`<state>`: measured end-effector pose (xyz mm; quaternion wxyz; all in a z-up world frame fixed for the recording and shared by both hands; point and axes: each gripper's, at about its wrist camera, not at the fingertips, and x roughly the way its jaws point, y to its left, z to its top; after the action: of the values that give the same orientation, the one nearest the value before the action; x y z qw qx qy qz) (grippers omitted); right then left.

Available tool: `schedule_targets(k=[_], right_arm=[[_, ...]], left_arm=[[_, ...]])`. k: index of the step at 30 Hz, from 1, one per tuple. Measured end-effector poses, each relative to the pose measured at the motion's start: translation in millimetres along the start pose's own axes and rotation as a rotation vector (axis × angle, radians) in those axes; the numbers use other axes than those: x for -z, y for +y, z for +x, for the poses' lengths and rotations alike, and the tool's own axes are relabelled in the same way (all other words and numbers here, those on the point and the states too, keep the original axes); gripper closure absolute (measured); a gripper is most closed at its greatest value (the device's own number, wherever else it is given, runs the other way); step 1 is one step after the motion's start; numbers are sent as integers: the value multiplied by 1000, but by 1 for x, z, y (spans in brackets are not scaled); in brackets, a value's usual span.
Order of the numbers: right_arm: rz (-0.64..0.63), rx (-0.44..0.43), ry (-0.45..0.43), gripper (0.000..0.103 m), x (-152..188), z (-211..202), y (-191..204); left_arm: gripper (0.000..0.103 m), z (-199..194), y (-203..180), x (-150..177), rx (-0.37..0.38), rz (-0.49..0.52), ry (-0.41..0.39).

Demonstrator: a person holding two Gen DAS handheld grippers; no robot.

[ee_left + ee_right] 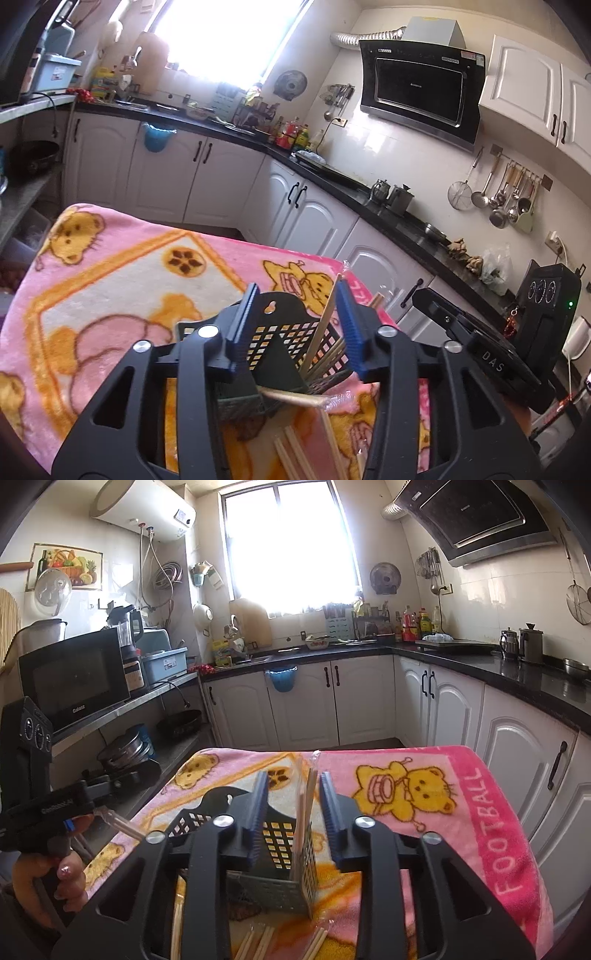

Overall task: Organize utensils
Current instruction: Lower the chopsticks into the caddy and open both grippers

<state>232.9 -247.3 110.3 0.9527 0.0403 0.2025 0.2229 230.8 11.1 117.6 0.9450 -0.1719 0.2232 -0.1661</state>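
A black perforated utensil holder (284, 343) stands on the pink bear blanket (110, 266). Wooden chopsticks (325, 328) stand in its right compartment. My left gripper (295, 328) is open above the holder, and a wrapped chopstick (295, 398) lies across below its fingers. More chopsticks (291, 454) lie on the blanket near me. In the right wrist view my right gripper (293, 812) is open around upright wrapped chopsticks (306, 805) standing in the holder (280, 853). Loose chopsticks (314, 941) lie in front. The left gripper (70, 825) shows at far left with a chopstick (118, 823) at its blue fingertip.
White cabinets under a black countertop (480, 661) run behind and to the right. A microwave (74, 679) sits on a shelf at left. Hanging ladles (498, 199) are on the right wall. The blanket's pink edge (495, 830) is at the right.
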Motion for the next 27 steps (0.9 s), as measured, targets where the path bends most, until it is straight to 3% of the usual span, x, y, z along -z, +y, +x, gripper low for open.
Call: schedule_targets(k=[10,19,27], right_arm=[[3,5,18,58,11,-12,0],[-42,10,38,48,27,-22,10],[-50,7,55,45,38,-33,12]], left_arm=[[34,-29,-4,7,-5,13,-41],[11,-51,-10,12,36,14,-71],[11,-67,-16,21,40,33,-73]])
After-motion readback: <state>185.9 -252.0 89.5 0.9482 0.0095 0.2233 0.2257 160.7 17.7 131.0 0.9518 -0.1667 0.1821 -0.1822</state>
